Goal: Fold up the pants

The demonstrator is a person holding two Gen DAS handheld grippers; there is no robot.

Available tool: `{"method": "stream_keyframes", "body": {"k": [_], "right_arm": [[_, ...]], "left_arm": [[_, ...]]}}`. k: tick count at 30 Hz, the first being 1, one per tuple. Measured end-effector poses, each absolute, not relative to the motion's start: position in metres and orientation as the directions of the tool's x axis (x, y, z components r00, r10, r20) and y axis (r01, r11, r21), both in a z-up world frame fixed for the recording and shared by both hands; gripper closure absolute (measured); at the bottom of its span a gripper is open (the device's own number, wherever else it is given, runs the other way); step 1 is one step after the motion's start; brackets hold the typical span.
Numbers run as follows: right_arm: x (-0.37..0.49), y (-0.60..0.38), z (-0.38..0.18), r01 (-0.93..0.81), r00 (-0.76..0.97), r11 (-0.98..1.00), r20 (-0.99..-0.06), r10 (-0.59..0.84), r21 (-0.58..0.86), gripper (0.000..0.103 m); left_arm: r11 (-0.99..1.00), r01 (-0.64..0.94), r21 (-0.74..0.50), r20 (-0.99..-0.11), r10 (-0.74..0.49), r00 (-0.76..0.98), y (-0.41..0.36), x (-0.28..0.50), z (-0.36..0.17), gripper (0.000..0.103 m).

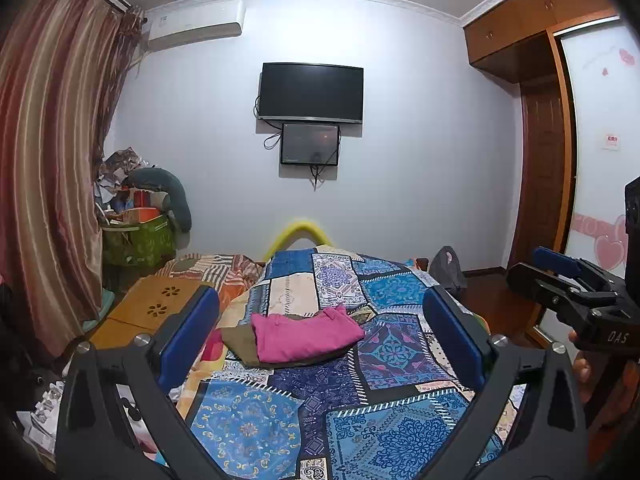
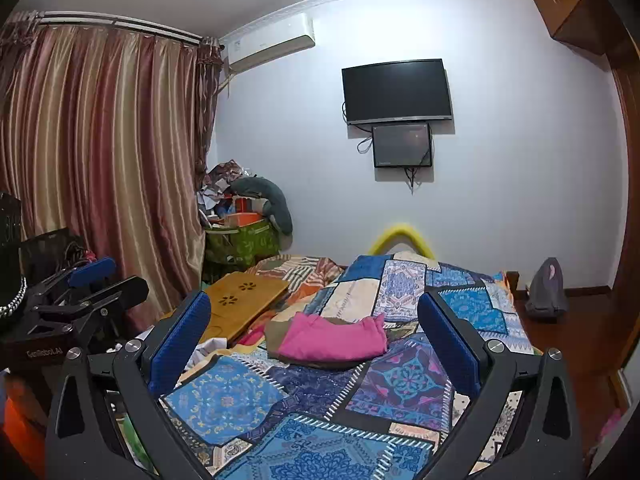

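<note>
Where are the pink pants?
Mid-bed in both views: the pink pants lie folded atop an olive garment, right of the wooden tray.

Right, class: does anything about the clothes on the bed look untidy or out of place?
Mostly tidy. The folded pink pants lie on an olive-brown garment, offset so it shows along the left and front edges. One pink corner sticks up. Both grippers, left and right, are open, away from the pile.

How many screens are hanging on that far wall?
2. A large black TV is mounted on the wall, and a smaller dark monitor hangs directly beneath it, cables dangling below. Both appear off. No others are visible.
</note>
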State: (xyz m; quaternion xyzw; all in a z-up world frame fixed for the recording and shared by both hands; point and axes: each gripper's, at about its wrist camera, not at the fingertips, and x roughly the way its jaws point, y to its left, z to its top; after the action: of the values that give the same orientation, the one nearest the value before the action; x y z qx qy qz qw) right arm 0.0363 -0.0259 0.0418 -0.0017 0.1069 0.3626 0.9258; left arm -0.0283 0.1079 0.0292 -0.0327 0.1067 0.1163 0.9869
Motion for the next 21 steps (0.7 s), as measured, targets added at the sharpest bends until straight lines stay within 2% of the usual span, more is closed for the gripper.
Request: {"method": "stream_keyframes", "body": {"k": [21], "right_arm": [[0.0372,-0.0261,0.0417,-0.680,0.701,0.729,-0.219,0.679,0.081,0.000]], "left_arm": [[0.972,-0.232,-0.034,-0.236,0.217,0.947,0.1065,-0.0214,0.0246,0.000]]}}
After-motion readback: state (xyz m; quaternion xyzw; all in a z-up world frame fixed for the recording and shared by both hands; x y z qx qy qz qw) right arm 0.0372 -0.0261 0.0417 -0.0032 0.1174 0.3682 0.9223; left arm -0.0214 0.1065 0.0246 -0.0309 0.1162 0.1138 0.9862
